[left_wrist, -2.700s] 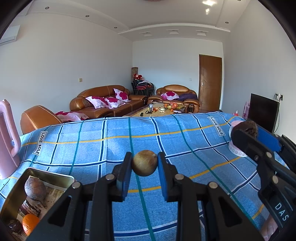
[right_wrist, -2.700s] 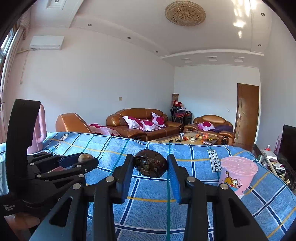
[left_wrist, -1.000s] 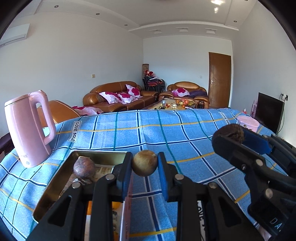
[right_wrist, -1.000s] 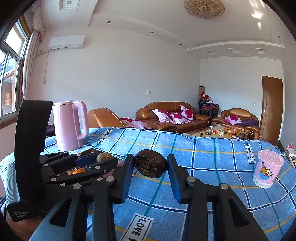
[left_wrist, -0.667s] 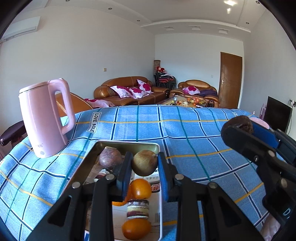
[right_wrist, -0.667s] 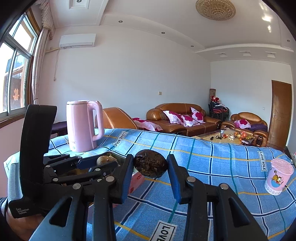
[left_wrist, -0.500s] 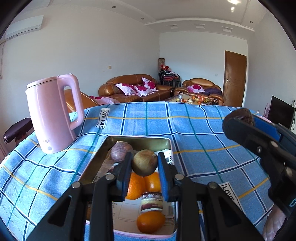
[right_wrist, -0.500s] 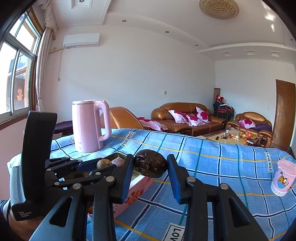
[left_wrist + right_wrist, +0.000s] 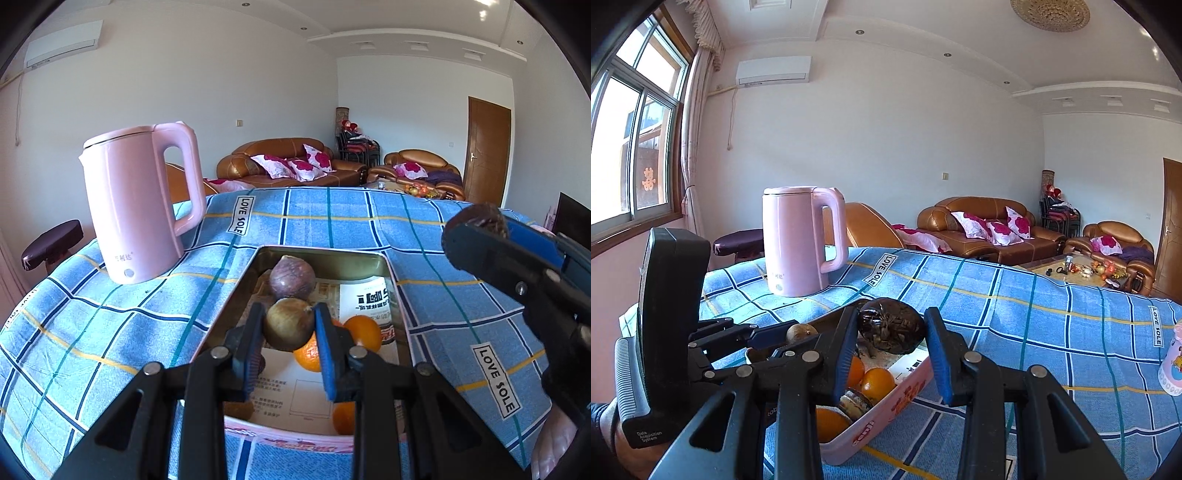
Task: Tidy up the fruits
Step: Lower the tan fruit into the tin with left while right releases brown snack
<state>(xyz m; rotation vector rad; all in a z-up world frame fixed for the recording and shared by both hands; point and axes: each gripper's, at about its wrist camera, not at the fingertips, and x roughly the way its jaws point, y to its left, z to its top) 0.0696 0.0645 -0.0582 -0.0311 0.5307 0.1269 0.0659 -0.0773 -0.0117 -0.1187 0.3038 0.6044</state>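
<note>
Hovering over the tin, your tan fruit sits pinched in the left claw, directly above the oranges; the right claw, pinching a dark fruit, hangs near the tin's rim, farther off.

The desk is covered by a blue checked cloth crossed by yellow and teal lines and printed with "LOVE SOLE" labels. A pink kettle is stood upright on the cloth, near its far left edge. A rectangular tin is set on the cloth just beside the kettle. A pink cup is placed well apart, towards the right edge.
</note>
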